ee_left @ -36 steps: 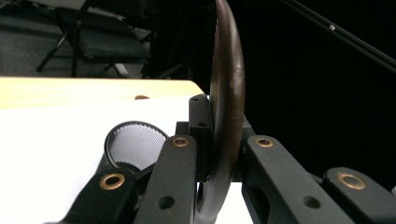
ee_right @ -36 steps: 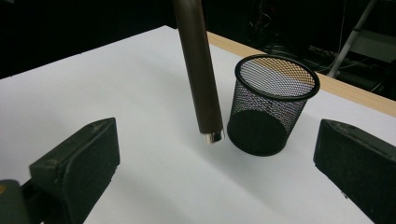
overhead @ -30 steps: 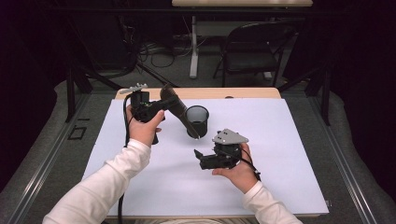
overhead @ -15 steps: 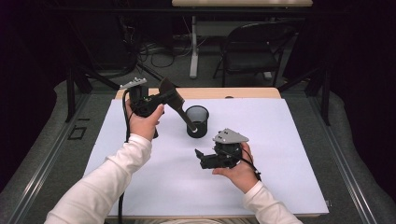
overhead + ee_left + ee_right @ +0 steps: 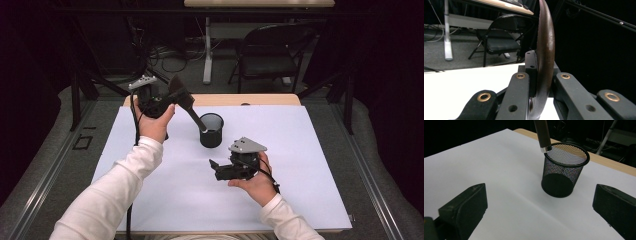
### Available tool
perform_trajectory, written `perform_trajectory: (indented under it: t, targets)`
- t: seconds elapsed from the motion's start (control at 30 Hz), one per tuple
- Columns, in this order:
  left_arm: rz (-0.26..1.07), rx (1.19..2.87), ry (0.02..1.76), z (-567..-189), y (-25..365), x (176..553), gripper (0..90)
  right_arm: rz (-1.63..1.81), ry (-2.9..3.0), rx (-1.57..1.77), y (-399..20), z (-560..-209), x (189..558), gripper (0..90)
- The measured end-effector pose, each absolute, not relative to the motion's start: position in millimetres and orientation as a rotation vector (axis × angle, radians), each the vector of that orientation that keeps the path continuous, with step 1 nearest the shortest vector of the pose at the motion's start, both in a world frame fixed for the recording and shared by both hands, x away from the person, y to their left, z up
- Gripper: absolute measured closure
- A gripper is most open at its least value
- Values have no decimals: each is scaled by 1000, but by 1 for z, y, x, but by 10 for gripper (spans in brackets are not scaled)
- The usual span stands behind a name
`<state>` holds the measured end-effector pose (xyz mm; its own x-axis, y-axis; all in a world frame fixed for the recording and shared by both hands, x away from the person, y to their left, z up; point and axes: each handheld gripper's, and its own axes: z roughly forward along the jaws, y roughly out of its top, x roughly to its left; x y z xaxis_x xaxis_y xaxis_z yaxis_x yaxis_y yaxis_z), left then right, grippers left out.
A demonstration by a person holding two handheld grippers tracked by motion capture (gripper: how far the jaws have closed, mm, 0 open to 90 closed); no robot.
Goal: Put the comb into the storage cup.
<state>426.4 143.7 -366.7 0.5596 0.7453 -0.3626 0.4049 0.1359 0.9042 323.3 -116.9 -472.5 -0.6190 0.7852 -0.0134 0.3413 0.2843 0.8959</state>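
Just above the mesh cup's (image 5: 211, 131) rim hangs the clamped brush (image 5: 189, 106).

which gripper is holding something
The left gripper, shut on a dark brown spatula whose handle end reaches the mesh cup; the right gripper is open.

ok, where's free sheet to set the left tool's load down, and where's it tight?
Bare: white sheet left of the right tool, below the mesh cup; also the strip right of the cup to the sheet's edge. Tight: at the cup rim, where the left tool holds the brown spatula-like utensil.
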Motion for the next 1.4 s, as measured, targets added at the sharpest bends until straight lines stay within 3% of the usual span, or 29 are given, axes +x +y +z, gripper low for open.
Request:
perform_trajectory:
  t: [1.4]
  targets:
    - [389, 1478, 1074, -365, 130, 462, 861, 1244, 2128, 1079, -121, -470, 319, 0]
